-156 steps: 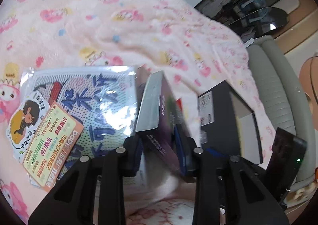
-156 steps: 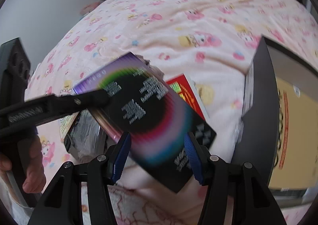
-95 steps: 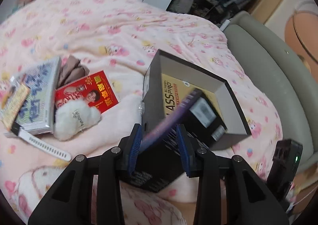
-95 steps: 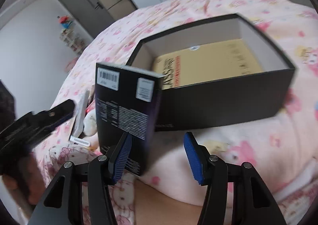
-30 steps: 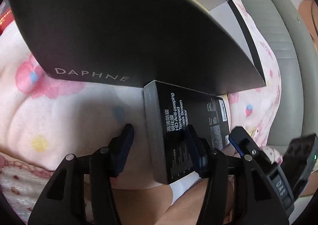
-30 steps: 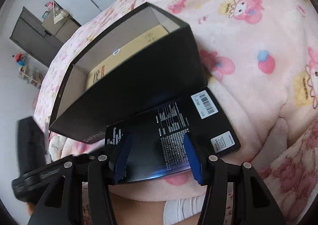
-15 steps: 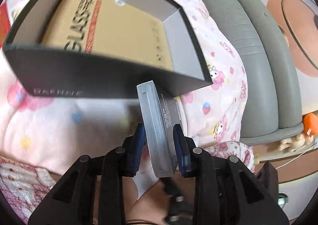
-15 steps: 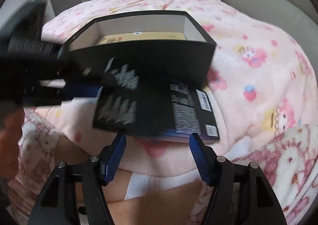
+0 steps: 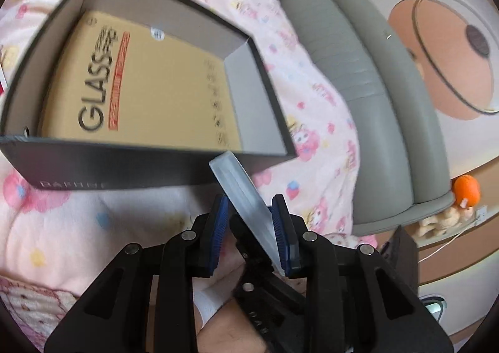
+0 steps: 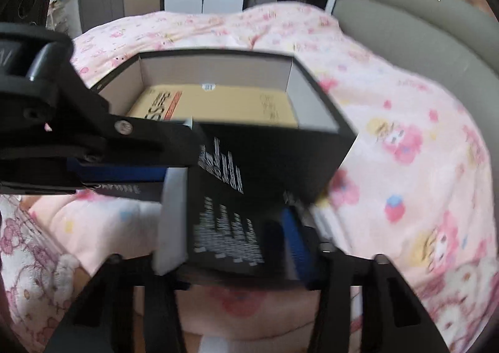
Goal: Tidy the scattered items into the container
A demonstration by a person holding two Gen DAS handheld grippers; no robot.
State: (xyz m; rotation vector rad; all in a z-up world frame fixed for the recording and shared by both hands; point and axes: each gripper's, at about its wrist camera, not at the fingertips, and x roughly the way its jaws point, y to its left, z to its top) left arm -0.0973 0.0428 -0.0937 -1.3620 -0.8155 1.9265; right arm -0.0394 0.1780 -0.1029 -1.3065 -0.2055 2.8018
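Flat black package [image 10: 224,215] clamped in both tongs, left [image 9: 254,237] and right [image 10: 230,247], before open box [image 9: 103,165].

A flat packet [image 9: 149,87] lies in the box [image 9: 262,72] on the blanket [image 9: 62,228].

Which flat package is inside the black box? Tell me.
The tan GLASS package: it lies flat inside the black box. The black package is outside, clamped in the left gripper.

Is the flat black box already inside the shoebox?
No. In the left wrist view the flat black box is clamped edge-on in the left gripper, outside the near wall of the shoebox.
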